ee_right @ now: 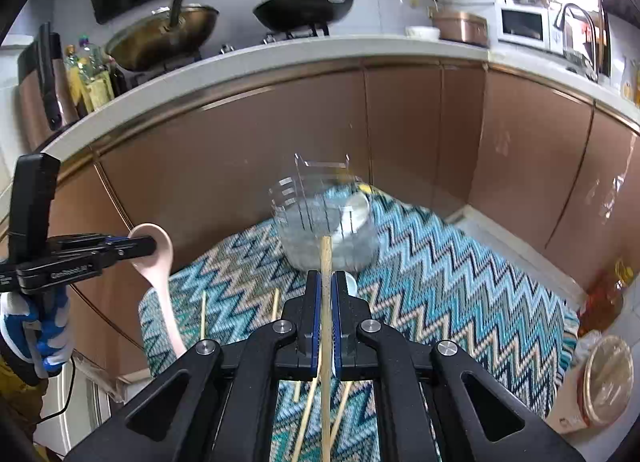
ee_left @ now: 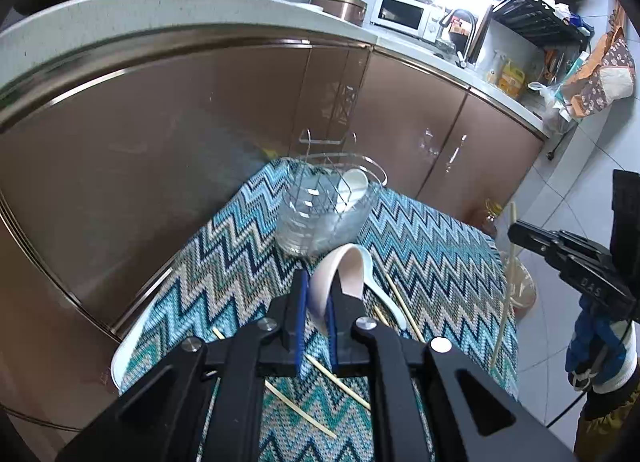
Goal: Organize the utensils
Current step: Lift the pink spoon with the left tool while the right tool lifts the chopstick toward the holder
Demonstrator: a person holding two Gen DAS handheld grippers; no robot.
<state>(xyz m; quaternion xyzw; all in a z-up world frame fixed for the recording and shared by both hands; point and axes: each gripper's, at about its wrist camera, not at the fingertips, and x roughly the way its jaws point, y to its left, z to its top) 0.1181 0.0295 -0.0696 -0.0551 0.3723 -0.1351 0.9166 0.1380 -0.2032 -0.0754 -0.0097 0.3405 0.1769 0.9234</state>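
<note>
Left gripper [ee_left: 318,294]: matte black linkage frame, triangular cut-outs in the outer arms, round silver screw heads at the pivots. Blue pads line the inner faces of the black fingers [ee_left: 298,302]. White lettering along the side of the body, partly legible in the right wrist view.

Right gripper [ee_right: 327,294]: same black frame, silver screws, blue finger pads.

Left hand [ee_right: 38,336]: blue-and-white glove. Thin black cable below it.
</note>
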